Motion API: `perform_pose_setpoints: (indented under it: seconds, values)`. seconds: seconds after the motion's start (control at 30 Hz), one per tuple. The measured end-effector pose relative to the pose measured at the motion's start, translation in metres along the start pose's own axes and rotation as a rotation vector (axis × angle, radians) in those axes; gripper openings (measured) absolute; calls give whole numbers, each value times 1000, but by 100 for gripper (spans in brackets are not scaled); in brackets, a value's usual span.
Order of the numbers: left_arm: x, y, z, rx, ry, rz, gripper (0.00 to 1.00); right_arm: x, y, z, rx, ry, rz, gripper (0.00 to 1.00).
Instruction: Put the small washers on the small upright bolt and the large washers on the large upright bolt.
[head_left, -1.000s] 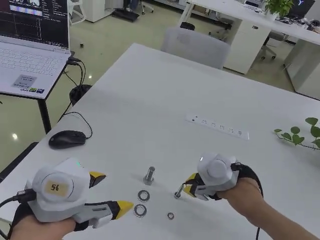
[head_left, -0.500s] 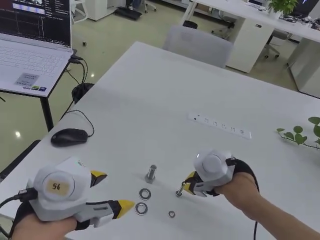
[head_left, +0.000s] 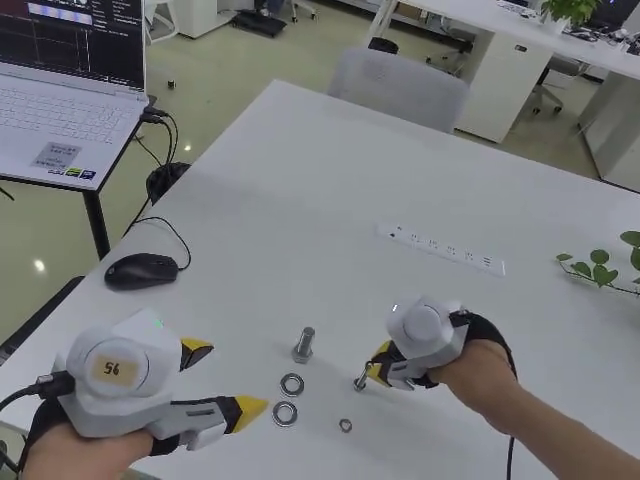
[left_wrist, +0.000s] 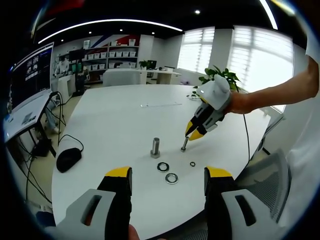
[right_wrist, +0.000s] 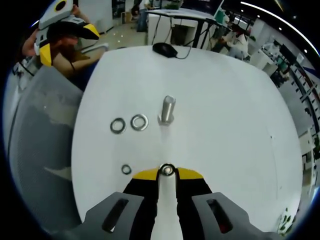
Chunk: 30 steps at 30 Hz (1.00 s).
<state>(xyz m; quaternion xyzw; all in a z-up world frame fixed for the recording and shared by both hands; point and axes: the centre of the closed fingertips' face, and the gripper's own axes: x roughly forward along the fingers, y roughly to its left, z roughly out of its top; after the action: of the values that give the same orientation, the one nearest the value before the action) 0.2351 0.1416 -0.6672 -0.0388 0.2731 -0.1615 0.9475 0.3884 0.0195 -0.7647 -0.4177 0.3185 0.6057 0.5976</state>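
Wide white table (head_left: 330, 190) in an open office. A laptop (head_left: 60, 110) is on a side desk at my left, and a mouse (head_left: 141, 270) and power strip (head_left: 445, 250) lie well apart from the work.

The work itself is close to the near edge, between the two tools. The large bolt (head_left: 303, 345) stands on its head with the shank up, so washers can drop over it. Two large washers (head_left: 292, 384) lie flat just in front of it, one beside the other, not yet on it. One small washer (head_left: 345, 425) lies flat near the small bolt (head_left: 360, 380), which also stands upright.

The right gripper (head_left: 375, 370) has its jaws drawn together on a round metal piece (right_wrist: 167, 170) at the top of the small bolt. I judge it is a small washer held level to find the shank, prob. the threading step. It may however be the bolt's own end, I cannot decide.

The left gripper (head_left: 222, 380) has its jaws wide apart and holds nothing. It waits beside the large washers, I think ready for them.

Hard to see: in the head view the yellow tips cover the upper part of the small bolt, so whether any washer already sits on it is too small to tell. The plant (head_left: 610, 270) is cut off at the right edge.
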Motion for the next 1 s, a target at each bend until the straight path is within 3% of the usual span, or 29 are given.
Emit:
perform_pose_setpoints:
  seconds: [0.6,1.0]
  values:
    - [0,1,-1,0,3,2,57,6,1,-2,-8,31,13,13]
    - [-1,1,-2,-2,5,6,57,26,3,-13,-3,92,35,14]
